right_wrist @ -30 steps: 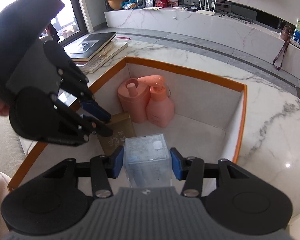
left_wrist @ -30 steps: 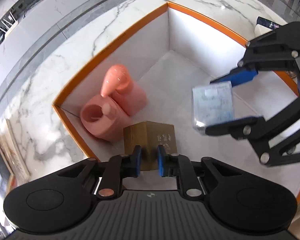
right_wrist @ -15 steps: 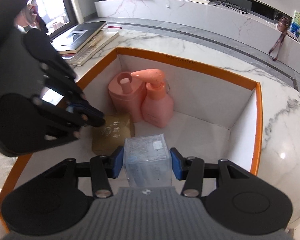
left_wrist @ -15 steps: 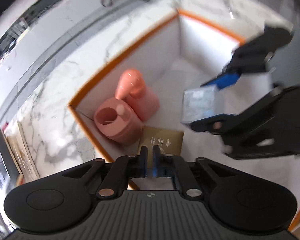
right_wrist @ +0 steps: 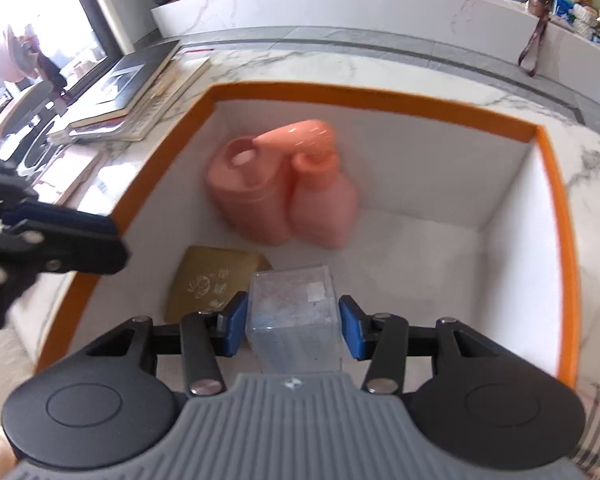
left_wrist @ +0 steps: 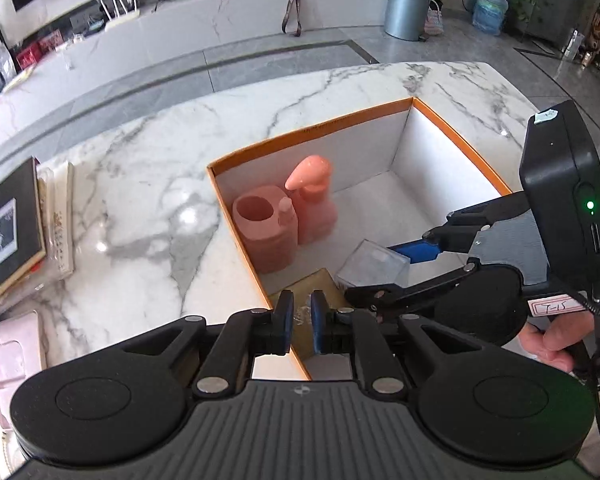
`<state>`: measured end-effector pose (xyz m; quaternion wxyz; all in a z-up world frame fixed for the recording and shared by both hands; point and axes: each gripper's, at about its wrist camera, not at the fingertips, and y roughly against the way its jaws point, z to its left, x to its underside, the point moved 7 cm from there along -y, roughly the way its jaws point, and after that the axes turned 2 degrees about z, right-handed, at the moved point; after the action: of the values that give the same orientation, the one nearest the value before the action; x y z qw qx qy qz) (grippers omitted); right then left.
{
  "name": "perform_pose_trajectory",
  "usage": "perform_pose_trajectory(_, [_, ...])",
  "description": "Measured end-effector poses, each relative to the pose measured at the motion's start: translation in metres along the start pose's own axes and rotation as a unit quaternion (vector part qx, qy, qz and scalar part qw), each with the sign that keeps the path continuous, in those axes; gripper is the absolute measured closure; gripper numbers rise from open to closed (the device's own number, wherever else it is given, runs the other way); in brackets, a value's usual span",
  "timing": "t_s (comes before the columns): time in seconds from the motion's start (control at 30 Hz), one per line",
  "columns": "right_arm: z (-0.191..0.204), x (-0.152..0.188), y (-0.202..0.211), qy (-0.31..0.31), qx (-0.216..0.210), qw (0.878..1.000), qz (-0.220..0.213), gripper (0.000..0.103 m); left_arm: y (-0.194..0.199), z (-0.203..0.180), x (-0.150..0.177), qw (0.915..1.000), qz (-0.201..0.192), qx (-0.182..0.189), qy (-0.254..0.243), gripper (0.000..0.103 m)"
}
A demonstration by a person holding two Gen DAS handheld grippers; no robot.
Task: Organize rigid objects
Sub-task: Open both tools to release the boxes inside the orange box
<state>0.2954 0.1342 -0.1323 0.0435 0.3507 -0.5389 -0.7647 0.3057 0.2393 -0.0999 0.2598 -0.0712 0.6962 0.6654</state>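
An orange-rimmed white box (left_wrist: pixel 316 130) (right_wrist: pixel 364 98) stands on the marble table. Inside stand a pink jug (left_wrist: pixel 266 232) (right_wrist: pixel 244 196) and a pink pump bottle (left_wrist: pixel 314 204) (right_wrist: pixel 320 196), with a gold box (right_wrist: pixel 214 280) (left_wrist: pixel 320 286) in front of them. My right gripper (right_wrist: pixel 293 322) (left_wrist: pixel 380 270) is shut on a clear plastic box (right_wrist: pixel 294 312) (left_wrist: pixel 374 266), held low inside the box beside the gold one. My left gripper (left_wrist: pixel 299 314) is nearly closed and empty, raised above the box's near-left edge.
Stacked books (left_wrist: pixel 16 228) (right_wrist: pixel 136 92) lie on the table left of the box. A pink case (left_wrist: pixel 12 356) sits at the table's near left. A low marble bench (left_wrist: pixel 220 24) runs behind the table.
My left gripper let go of the gold box, closed and pulled back up out of the orange box. My right gripper moved lower and forward with the clear box, next to the gold one.
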Motion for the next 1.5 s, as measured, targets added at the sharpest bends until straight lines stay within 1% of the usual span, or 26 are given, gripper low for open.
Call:
perform_pose_trajectory(0.03, [0.000,0.001,0.000,0.003,-0.002,1.000,-0.003,0.054,-0.005,-0.006,-0.001,1.0000,-0.008,-0.002,-0.003,0.086])
perform_pose_trajectory(0.07, [-0.002,0.001,0.000,0.006,-0.002,1.000,-0.005,0.054,0.007,-0.012,0.004,0.9998,-0.019,-0.005,-0.007,0.078])
perform_pose_trajectory(0.1, [-0.006,0.000,0.001,0.002,0.007,1.000,-0.007,0.054,0.023,-0.017,0.005,0.9995,-0.028,-0.011,-0.010,0.072])
perform_pose_trajectory(0.17, [-0.014,-0.003,0.001,-0.007,0.031,0.999,-0.019,0.054,0.049,-0.027,0.015,0.9989,-0.041,-0.023,-0.001,0.071])
perform_pose_trajectory(0.2, [-0.016,-0.005,0.003,-0.014,0.032,0.999,-0.024,0.054,0.055,-0.023,0.014,0.9989,-0.041,-0.023,0.007,0.071])
perform_pose_trajectory(0.33, [-0.024,-0.014,-0.003,-0.057,0.031,0.998,-0.022,0.054,0.044,-0.009,0.019,0.9981,-0.011,0.004,0.060,0.071])
perform_pose_trajectory(0.4, [-0.023,-0.014,-0.008,-0.068,0.031,0.997,-0.013,0.053,0.041,-0.009,0.022,0.9970,-0.005,0.013,0.076,0.071])
perform_pose_trajectory(0.5, [-0.017,-0.011,-0.012,-0.081,0.016,0.997,0.002,0.052,0.037,-0.012,0.027,0.9966,-0.002,0.024,0.079,0.071])
perform_pose_trajectory(0.6, [-0.016,-0.012,-0.017,-0.087,0.011,0.996,0.011,0.052,0.037,-0.014,0.029,0.9963,-0.003,0.031,0.080,0.071])
perform_pose_trajectory(0.7, [-0.014,-0.010,-0.016,-0.090,-0.009,0.996,0.019,0.051,0.037,-0.014,0.030,0.9957,-0.009,0.038,0.084,0.071])
perform_pose_trajectory(0.73, [-0.014,-0.008,-0.014,-0.085,-0.017,0.996,0.019,0.049,0.037,-0.014,0.030,0.9955,-0.010,0.040,0.085,0.071])
perform_pose_trajectory(0.77, [-0.012,-0.007,-0.011,-0.077,-0.029,0.996,0.021,0.045,0.037,-0.015,0.030,0.9954,-0.012,0.041,0.086,0.071])
perform_pose_trajectory(0.9, [-0.001,-0.002,0.000,-0.040,-0.053,0.997,0.034,0.038,0.039,-0.016,0.032,0.9949,-0.015,0.046,0.089,0.071])
perform_pose_trajectory(0.93, [0.003,0.001,0.001,-0.027,-0.056,0.997,0.042,0.034,0.039,-0.017,0.032,0.9947,-0.015,0.047,0.090,0.071])
perform_pose_trajectory(0.97, [0.007,0.004,0.000,-0.013,-0.057,0.997,0.049,0.027,0.040,-0.017,0.033,0.9945,-0.015,0.048,0.092,0.071])
perform_pose_trajectory(1.03, [0.012,0.008,-0.006,0.018,-0.042,0.997,0.060,0.023,0.040,-0.017,0.033,0.9944,-0.015,0.048,0.093,0.071])
perform_pose_trajectory(1.07, [0.015,0.012,-0.011,0.034,-0.023,0.997,0.068,0.024,0.040,-0.018,0.034,0.9944,-0.015,0.047,0.093,0.071])
perform_pose_trajectory(1.1, [0.018,0.013,-0.016,0.045,-0.003,0.996,0.076,0.025,0.041,-0.018,0.034,0.9944,-0.016,0.047,0.093,0.071])
perform_pose_trajectory(1.13, [0.019,0.014,-0.020,0.051,0.007,0.995,0.080,0.029,0.041,-0.018,0.034,0.9944,-0.016,0.047,0.093,0.071])
perform_pose_trajectory(1.17, [0.022,0.014,-0.023,0.050,0.008,0.995,0.082,0.031,0.042,-0.018,0.034,0.9943,-0.017,0.048,0.094,0.071])
perform_pose_trajectory(1.27, [0.021,0.011,-0.030,0.016,0.009,0.996,0.086,0.029,0.042,-0.017,0.035,0.9941,-0.017,0.052,0.094,0.071])
perform_pose_trajectory(1.4, [0.017,0.005,-0.032,-0.025,0.015,0.997,0.075,0.029,0.041,-0.017,0.035,0.9938,-0.015,0.059,0.093,0.074])
perform_pose_trajectory(1.47, [0.014,0.001,-0.033,-0.036,0.016,0.997,0.068,0.029,0.042,-0.018,0.035,0.9939,-0.020,0.060,0.090,0.077])
perform_pose_trajectory(1.5, [0.014,-0.002,-0.034,-0.034,0.017,0.997,0.065,0.029,0.043,-0.018,0.035,0.9941,-0.022,0.059,0.089,0.077])
